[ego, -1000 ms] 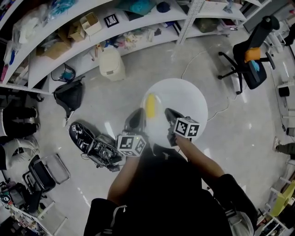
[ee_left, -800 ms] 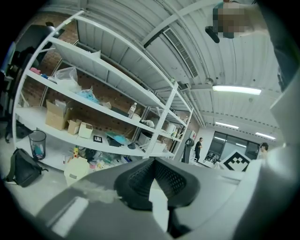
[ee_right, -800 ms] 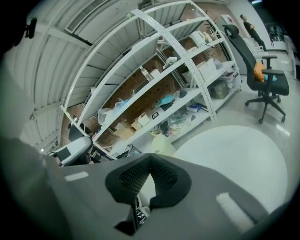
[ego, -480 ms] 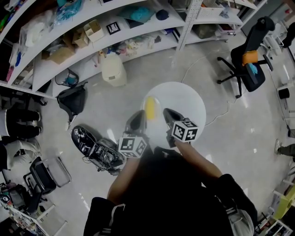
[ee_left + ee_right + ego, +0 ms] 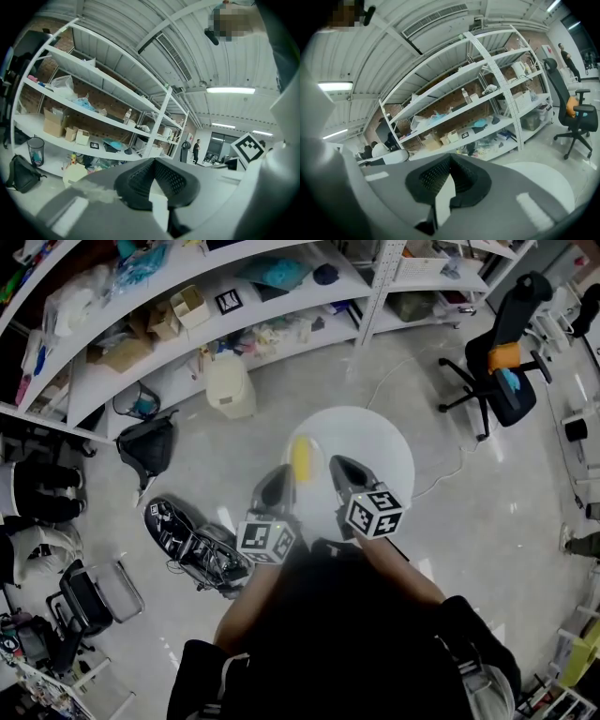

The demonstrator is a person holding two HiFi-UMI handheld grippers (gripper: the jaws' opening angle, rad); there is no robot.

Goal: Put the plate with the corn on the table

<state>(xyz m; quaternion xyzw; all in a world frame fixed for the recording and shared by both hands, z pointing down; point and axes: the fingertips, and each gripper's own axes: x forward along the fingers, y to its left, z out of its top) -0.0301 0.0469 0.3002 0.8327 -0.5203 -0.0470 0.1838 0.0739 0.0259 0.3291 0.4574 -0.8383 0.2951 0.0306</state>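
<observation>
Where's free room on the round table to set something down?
Bare: right half of the table, from the right gripper out to the rim. Crowded: the left side, where that gripper and the left gripper clamp the plate holding the corn.

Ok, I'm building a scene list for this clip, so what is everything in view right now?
round table: one, white, mid-floor
plate: one, white, on the table's left part
corn: one, yellow, on the plate
shelving: one long run, white, along the top
cardboard boxes: several, brown, on the shelves
bin: one, cream, in front of the shelves
bag: one, black, on the floor at left
office chair: one, black, upper right
cable: one, white, on the floor right of the table
left hand-held gripper: one, black with marker cube, shut, left of the plate
right hand-held gripper: one, black with marker cube, shut, right of the plate
</observation>
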